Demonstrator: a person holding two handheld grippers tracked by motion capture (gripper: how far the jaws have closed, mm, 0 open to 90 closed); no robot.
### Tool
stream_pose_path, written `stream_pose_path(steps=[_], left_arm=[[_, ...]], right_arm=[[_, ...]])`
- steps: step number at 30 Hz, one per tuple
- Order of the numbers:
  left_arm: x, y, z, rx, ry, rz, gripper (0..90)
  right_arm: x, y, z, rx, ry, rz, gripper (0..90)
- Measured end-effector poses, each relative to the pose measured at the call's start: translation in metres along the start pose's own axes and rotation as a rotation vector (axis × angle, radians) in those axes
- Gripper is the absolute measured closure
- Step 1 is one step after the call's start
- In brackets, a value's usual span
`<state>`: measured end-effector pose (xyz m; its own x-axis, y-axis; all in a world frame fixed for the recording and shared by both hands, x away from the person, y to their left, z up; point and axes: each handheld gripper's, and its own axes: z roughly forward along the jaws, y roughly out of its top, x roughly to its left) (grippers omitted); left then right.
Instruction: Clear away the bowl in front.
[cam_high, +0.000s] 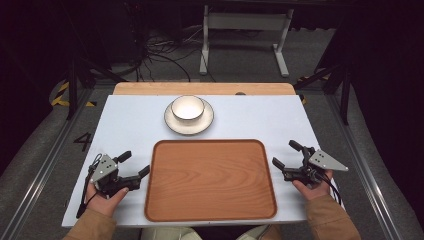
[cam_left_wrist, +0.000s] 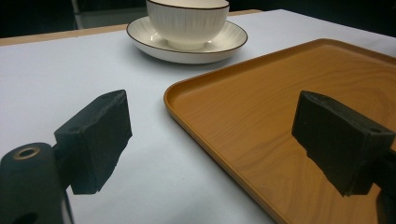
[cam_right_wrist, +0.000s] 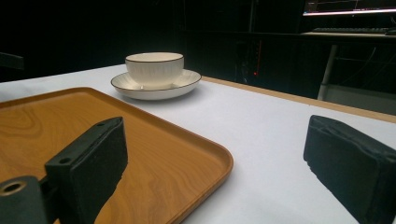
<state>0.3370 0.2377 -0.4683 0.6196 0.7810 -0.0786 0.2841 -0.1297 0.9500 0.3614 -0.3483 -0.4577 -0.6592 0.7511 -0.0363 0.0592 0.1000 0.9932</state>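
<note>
A white ribbed bowl (cam_high: 188, 107) (cam_left_wrist: 187, 21) (cam_right_wrist: 154, 68) stands on a white saucer (cam_high: 172, 122) (cam_left_wrist: 140, 36) (cam_right_wrist: 123, 86) at the back middle of the white table (cam_high: 130, 125). In front of it lies an empty wooden tray (cam_high: 210, 177) (cam_left_wrist: 280, 102) (cam_right_wrist: 42, 126). My left gripper (cam_high: 134, 163) (cam_left_wrist: 212, 140) rests open at the tray's left edge, one jaw over the tray. At the tray's right edge my right gripper (cam_high: 286, 154) (cam_right_wrist: 215, 158) is also open. Nothing lies between the jaws of either one.
A wooden strip (cam_high: 202, 88) runs along the table's far edge. Beyond it stand a white metal frame (cam_high: 245, 35) and loose cables (cam_high: 160, 50) on the dark floor. Bare table top lies left and right of the saucer.
</note>
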Motion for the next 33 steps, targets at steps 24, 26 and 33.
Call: stream_pose_path(steps=[24,26,33], left_arm=[[0.000,0.001,0.001,0.020,0.002,0.003,13.8],[-0.001,0.003,0.002,0.005,-0.008,-0.011,14.1],[-0.006,0.013,0.002,-0.002,-0.025,0.000,13.9]], right_arm=[[0.000,0.000,0.000,0.001,-0.002,0.004,7.2],[0.000,0.000,0.000,0.001,-0.003,0.005,7.2],[0.000,0.000,0.000,0.001,-0.004,0.004,7.2]])
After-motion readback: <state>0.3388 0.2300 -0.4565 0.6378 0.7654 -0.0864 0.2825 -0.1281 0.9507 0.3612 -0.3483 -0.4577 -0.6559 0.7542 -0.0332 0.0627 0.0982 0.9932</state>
